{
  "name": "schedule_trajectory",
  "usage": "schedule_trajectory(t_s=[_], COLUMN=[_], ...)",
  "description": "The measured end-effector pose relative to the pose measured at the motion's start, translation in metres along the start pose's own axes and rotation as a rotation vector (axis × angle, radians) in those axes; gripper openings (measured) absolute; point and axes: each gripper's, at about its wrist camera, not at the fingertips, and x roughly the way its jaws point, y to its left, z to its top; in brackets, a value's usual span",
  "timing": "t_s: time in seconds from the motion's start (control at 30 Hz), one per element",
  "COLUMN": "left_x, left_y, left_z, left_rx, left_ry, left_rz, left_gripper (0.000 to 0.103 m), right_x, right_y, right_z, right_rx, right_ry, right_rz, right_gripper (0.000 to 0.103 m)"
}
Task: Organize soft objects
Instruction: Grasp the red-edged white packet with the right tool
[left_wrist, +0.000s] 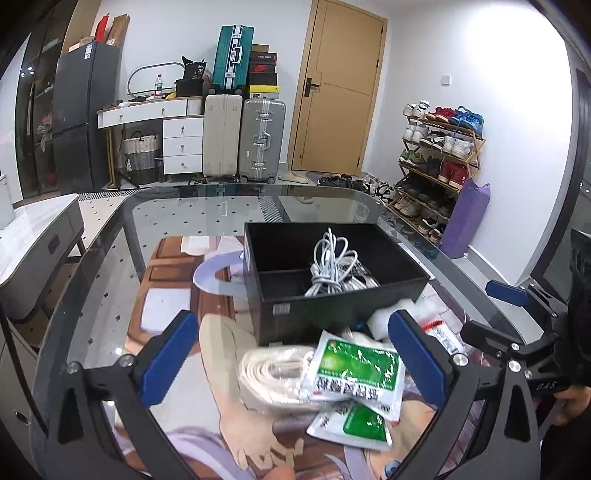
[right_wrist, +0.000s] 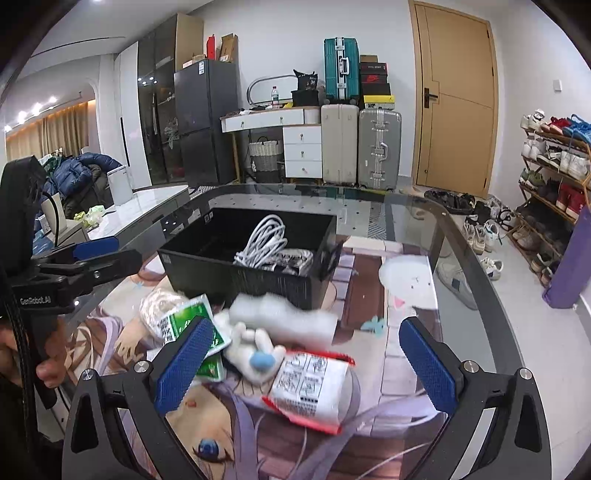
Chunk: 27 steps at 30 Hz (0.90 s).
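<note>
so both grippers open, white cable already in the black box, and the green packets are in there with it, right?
Not the packets. The green packets lie on the table in front of the black box, as the left wrist view shows. The rest holds: the white cable is in the box, and the left gripper and right gripper are both open.

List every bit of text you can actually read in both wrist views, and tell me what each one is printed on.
"GenRobot.AI": on the left hand-held gripper body, seen in the right wrist view.
"DAS": on the right hand-held gripper body, faint.
"36": tag on a black bag on the desk, barely legible.
Green sachets, red-edged packet, shoe boxes, black box sticker: print too blurred.
</note>
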Motion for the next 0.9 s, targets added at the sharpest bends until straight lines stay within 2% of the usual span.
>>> schedule_trajectory(t_s=[0.33,0.63,0.9], left_x=[-0.005,0.002,0.017], left_y=[-0.013,-0.021,-0.034], left_z=[-0.012,-0.024,-0.034], left_rx=[0.024,0.065,0.094], left_ry=[0.005,0.024,0.085], left_rz=[0.001,0.02,-0.024], left_gripper=[0.103,0.103,0.103], right_x=[0.009,0.031,0.047], right_y=[-0.005,-0.011,-0.028], right_z=[-0.01,-0.026,-0.035], right_rx=[0.023,0.048,0.12], right_ry=[0.053,0.151,0.242], right_rz=[-0.002,-0.008,-0.052], right_gripper=[0.103,0.103,0.103])
